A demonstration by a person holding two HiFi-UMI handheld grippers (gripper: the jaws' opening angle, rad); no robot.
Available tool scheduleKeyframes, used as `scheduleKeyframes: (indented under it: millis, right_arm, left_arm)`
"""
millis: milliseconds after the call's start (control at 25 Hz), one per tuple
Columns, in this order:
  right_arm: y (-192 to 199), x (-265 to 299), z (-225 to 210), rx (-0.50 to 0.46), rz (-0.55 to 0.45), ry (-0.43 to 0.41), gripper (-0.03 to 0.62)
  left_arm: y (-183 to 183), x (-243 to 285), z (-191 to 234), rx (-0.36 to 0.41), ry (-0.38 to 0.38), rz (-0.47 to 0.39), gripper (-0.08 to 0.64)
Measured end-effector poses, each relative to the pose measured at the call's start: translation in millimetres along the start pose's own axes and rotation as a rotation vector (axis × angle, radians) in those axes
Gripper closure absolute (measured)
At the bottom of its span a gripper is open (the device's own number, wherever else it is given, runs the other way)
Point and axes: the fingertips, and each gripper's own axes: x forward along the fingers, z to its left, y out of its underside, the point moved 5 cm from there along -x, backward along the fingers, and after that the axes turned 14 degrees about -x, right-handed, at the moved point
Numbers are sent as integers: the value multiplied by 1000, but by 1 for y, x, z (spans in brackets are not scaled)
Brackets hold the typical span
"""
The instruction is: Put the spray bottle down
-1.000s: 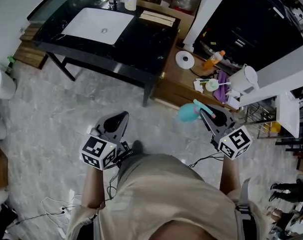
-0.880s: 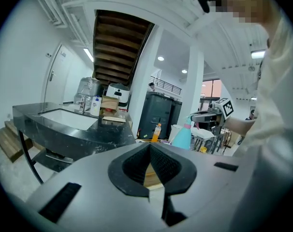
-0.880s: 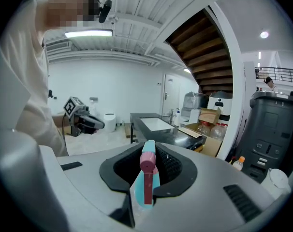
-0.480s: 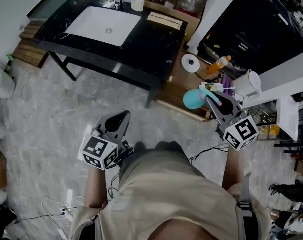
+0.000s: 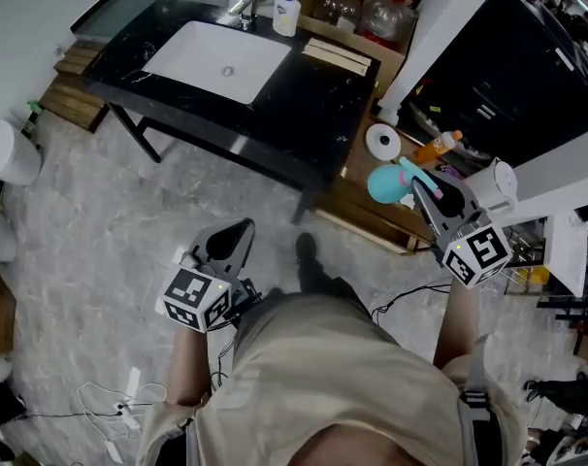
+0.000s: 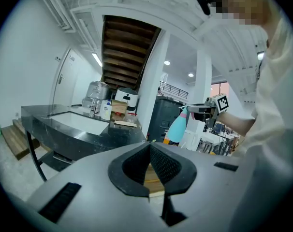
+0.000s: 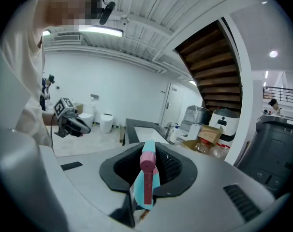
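— Where is the spray bottle?
— There is one spray bottle (image 5: pixel 385 183), right of centre in the head view. It is off the ground and clamped in the right tongs (image 5: pixel 422 188). The body is teal, rounded, smooth plastic, and the trigger head is pink. In the right gripper view the ribbed black pads press on it from both sides, with the pink head towards the camera.
— And the other tongs?
— The left tongs (image 5: pixel 239 232) are lower left of centre. Their tips are together and nothing is between them. That makes two tongs, each with one black-and-white marker cube.
— What is around the bottle?
— In the picture it overlaps a low wooden platform (image 5: pixel 360 209). Just above it in the frame are one white roll (image 5: pixel 382 142) with a hole in the middle, one orange bottle (image 5: pixel 440 148) lying tilted, and one white jug (image 5: pixel 495 184).
— Further out?
— One glossy black bench (image 5: pixel 304 95) is at upper left. It holds one white rectangular sink (image 5: pixel 216 61), and one white soap bottle (image 5: pixel 287 13) stands at its far edge. The floor (image 5: pixel 110 212) is grey and marble-veined, with thin white cables (image 5: pixel 119 406) lying on it at lower left.
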Motion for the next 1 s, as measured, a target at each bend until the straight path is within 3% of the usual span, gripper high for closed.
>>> scheduleKeyframes:
  millis: [400,1000]
  right_arm:
    - [19,42,-46,14,-68,-37,517]
    - [43,85,-90,39,-87,-68,517]
  left_arm:
    - [-15,36,11,1,-71,20,551]
    - [-34,94,23,4,-81,74,551]
